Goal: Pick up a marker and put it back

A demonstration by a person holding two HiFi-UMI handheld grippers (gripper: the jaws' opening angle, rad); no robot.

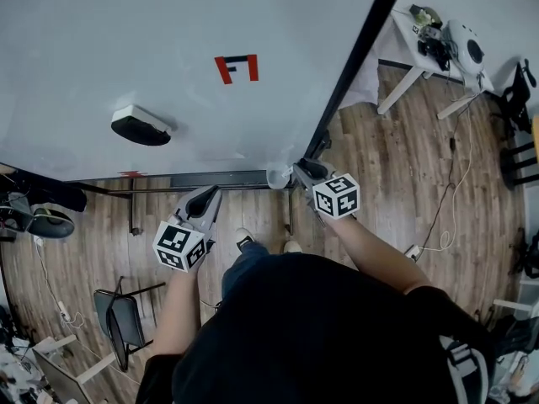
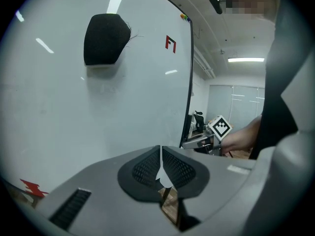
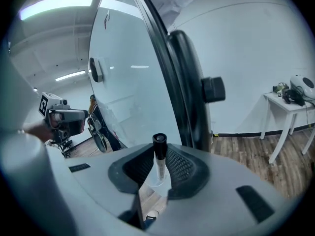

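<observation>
A marker with a black cap and a white barrel stands upright in a small clear cup at the whiteboard's lower right corner. My right gripper reaches around it. The marker is between the jaws, close to the right pad, with a gap showing on the left. In the head view that gripper sits right beside the cup. My left gripper hovers near the board's bottom edge, left of the cup. Its pads meet at the tips with nothing between them.
The whiteboard carries a black eraser and a red mark. Its black frame post with a knob stands just behind the marker. A white table is at the far right, a chair at lower left.
</observation>
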